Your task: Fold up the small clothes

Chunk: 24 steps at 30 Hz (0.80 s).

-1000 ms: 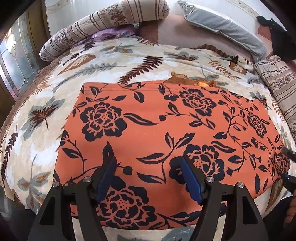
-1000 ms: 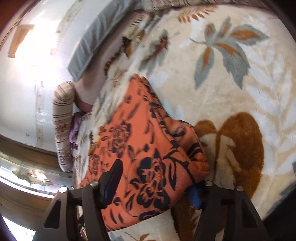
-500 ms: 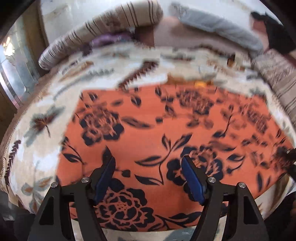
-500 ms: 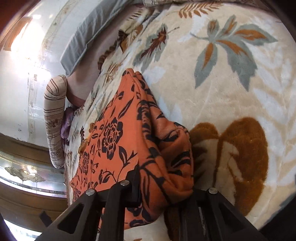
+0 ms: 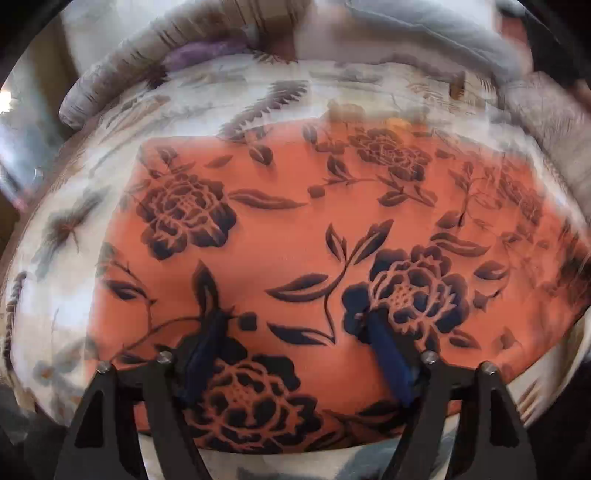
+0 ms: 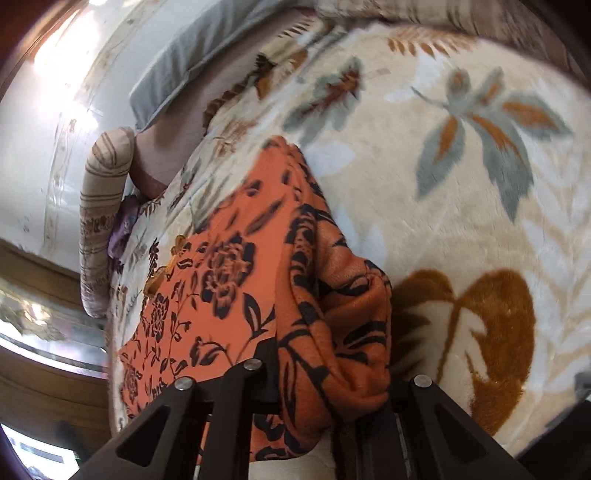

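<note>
Right tongs bite the cloth
Right tongs are clamped on the orange floral garment's bunched edge; left tongs are opening above it, touching nothing, over the blanket.

Bright daylight w/ glare at upper left, left view motion-blurred throughout, fisheye bending both views' edges.

The orange floral garment covers the bed's centre; bare blanket lies open at 9 o'clock of it. At 12 o'clock, a striped bolster and grey pillow block passage. In the right wrist view, open blanket extends at 3 o'clock of the bunched cloth.
</note>
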Tool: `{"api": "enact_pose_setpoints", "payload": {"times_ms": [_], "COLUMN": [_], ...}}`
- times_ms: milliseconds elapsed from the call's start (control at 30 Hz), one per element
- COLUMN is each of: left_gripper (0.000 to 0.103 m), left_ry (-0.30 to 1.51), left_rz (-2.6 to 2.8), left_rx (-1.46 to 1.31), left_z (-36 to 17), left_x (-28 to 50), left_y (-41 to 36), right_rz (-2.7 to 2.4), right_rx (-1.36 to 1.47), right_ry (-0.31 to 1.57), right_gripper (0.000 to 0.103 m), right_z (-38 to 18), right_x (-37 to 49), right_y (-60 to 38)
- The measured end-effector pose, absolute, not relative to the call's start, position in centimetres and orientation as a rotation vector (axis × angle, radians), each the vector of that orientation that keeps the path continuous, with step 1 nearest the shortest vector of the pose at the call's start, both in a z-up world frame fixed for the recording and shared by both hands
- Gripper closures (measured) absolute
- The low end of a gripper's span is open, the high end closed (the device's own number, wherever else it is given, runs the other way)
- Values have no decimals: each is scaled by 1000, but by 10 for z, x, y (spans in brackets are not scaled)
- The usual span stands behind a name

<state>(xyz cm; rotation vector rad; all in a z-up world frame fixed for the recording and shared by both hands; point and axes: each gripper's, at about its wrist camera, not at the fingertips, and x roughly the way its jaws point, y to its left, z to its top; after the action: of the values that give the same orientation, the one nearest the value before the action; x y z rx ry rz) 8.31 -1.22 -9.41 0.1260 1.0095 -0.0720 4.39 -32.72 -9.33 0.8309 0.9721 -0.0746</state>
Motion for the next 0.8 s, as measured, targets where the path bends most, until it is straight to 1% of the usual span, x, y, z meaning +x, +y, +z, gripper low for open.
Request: {"api": "enact_pose_setpoints", "payload": {"times_ms": [67,167,267,333,400,467,533,567,600,633,667,700,800], "left_gripper": [22,22,22,22,22,22,22,22,22,22,22,22,22], "left_ry": [1013,961,835,772,748,763,798,811,830,844,870,888,826], "left_rz": [-88,-84,-16,86,201,277,334,353,374,377,370,353,360], "left_rx": [117,-39,-169,-220,-252,-268,-299,-315,-328,-333,-340,-352,-337], "left_z": [-85,-58,-22,-6,-3,-10,-26,-35,-46,-53,-58,-61,-53], "left_x": [82,77,67,59,55,55,58,56,56,51,50,51,44], "left_y": [-11,17,70,114,154,189,218,225,233,236,239,240,236], "right_rz": [-52,7,113,220,302,402,478,492,505,505,499,487,500], "right_rx": [769,661,534,433,343,276,215,181,118,100,91,94,122], "right_ry": [937,875,802,767,751,769,847,908,1023,1077,1093,1076,1030], "right_gripper": [91,91,91,91,91,91,91,91,91,91,90,91,91], "right_z": [-70,-27,21,49,60,58,31,12,-24,-47,-63,-59,-28], "right_x": [50,61,71,76,74,73,76,80,87,91,92,91,95], "right_y": [-314,-284,-231,-172,-122,-64,-9,13,42,54,61,63,56]}}
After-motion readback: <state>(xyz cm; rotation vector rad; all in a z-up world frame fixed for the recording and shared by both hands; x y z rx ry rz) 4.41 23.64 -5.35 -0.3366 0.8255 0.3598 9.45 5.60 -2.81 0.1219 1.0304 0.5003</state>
